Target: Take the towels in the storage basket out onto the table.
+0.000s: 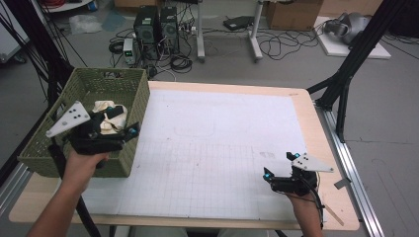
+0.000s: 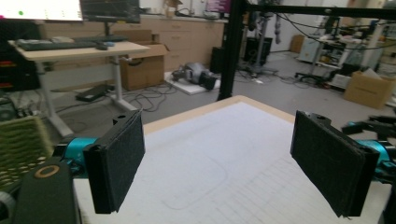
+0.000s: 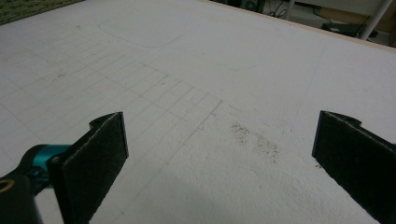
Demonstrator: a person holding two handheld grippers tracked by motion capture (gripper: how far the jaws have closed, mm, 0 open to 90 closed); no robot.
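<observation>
A green woven basket (image 1: 81,89) stands on the table's left edge with a cream cloth (image 1: 102,106) lying inside it. My left gripper (image 1: 125,120) hovers over the basket's right side, just above the cloth, jaws wide open and nothing between them. In the left gripper view the left gripper (image 2: 217,140) looks out across the white mat (image 2: 210,158). My right gripper (image 1: 279,164) rests low over the mat near the front right corner. In the right gripper view the right gripper (image 3: 219,135) is open and holds nothing.
A white gridded mat (image 1: 212,143) covers most of the wooden table (image 1: 318,133). A dark smudge (image 3: 254,137) marks the mat ahead of the right gripper. Black frame posts (image 1: 346,79) stand at the table's right; computers and cables (image 1: 155,29) lie on the floor behind.
</observation>
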